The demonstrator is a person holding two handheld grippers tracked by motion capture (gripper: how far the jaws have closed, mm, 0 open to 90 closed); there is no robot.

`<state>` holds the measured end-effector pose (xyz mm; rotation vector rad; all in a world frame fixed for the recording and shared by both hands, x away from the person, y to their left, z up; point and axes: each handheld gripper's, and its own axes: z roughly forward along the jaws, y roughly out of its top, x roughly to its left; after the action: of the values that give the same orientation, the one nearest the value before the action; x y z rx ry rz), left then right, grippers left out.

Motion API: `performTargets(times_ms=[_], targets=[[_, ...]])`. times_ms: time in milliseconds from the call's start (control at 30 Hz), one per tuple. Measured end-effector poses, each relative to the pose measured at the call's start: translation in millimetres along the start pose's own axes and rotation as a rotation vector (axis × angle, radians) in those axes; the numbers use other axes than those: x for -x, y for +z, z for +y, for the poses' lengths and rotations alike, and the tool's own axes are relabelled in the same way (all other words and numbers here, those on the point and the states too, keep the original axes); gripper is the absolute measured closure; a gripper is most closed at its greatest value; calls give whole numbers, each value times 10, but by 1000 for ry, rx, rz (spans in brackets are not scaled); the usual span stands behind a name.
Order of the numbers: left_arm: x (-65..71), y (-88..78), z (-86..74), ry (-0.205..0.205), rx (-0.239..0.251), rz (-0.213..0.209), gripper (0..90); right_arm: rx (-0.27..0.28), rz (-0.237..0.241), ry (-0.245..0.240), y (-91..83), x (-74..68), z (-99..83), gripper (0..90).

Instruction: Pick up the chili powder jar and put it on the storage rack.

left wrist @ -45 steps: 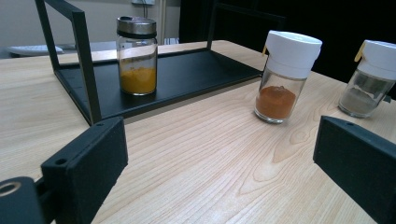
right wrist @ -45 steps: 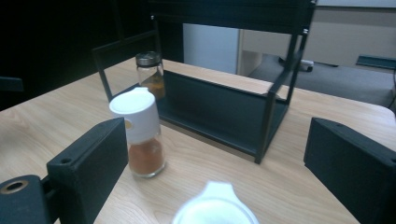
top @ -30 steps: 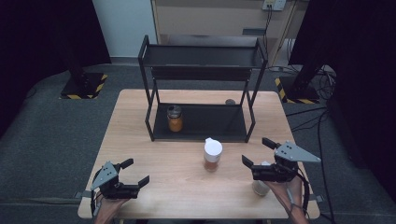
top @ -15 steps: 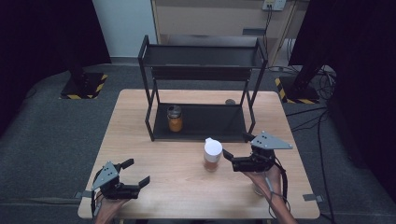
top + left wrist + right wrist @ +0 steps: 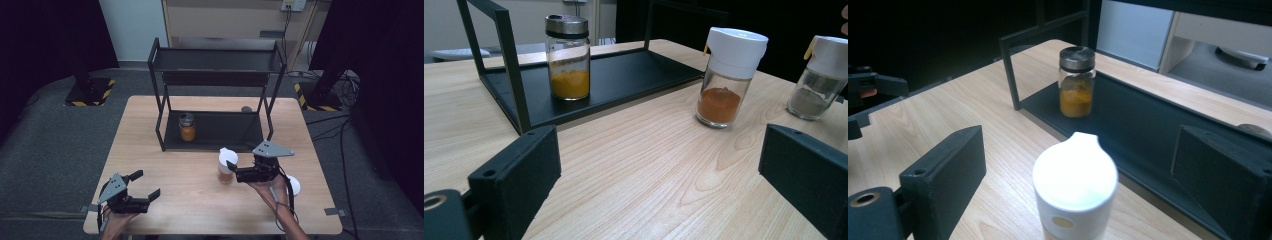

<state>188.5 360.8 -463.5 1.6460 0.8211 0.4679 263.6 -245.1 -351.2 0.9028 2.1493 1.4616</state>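
Right claw reaching for the spice jar

The right claw (image 5: 231, 169) is wide apart around the white-lidded spice jar (image 5: 226, 166) on the worktop (image 5: 150, 150). Close gently on its middle so it stays upright.

**Bench layout: rack behind, jars before**

A black metal two-tier rack (image 5: 216, 75) stands at the back of the pale wooden bench (image 5: 165, 165). On its lower shelf, towards the left, sits a glass jar of yellow powder with a metal lid (image 5: 187, 127). Before the rack stands a white-capped glass jar of orange powder (image 5: 226, 165), between the right tongs (image 5: 231, 169); another white-capped jar (image 5: 293, 185) stands to its right. The left tongs (image 5: 145, 185) sit at the front left.
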Motion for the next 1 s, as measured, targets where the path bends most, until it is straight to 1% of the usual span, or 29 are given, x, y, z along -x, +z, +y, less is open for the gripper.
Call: performTargets(times_ms=[100, 300, 467, 533, 600, 633, 733, 800, 867, 1000], targets=[[-2, 0, -1, 0, 1, -1, 23, -12, 0, -10, 69, -37, -3, 75], [-3, -2, -2, 0, 2, -1, 23, -30, 5, 5, 224, -51, -33, 76], [-4, -4, -3, -1, 3, -2, 23, -54, -6, 9, 346, -81, -51, 80], [-4, -4, -3, -1, 3, -3, 23, -61, -21, 9, 395, -97, -71, 83], [-5, -1, -3, 0, 3, -4, 24, -69, -21, 20, 432, -83, -94, 89], [-6, 1, -3, 1, 2, -5, 24, -73, -29, 16, 455, -91, -109, 95], [-4, -3, -3, 2, 4, -4, 23, -82, -35, 21, 497, -86, -141, 106], [-5, -6, -4, 1, 5, -3, 23, -85, -41, 23, 519, -83, -168, 131], [-7, -6, -6, 0, 5, -3, 23, -92, -34, 28, 537, -63, -196, 146], [-5, -4, -3, 1, 4, -4, 24, -100, -45, 7, 571, -99, -222, 166]])
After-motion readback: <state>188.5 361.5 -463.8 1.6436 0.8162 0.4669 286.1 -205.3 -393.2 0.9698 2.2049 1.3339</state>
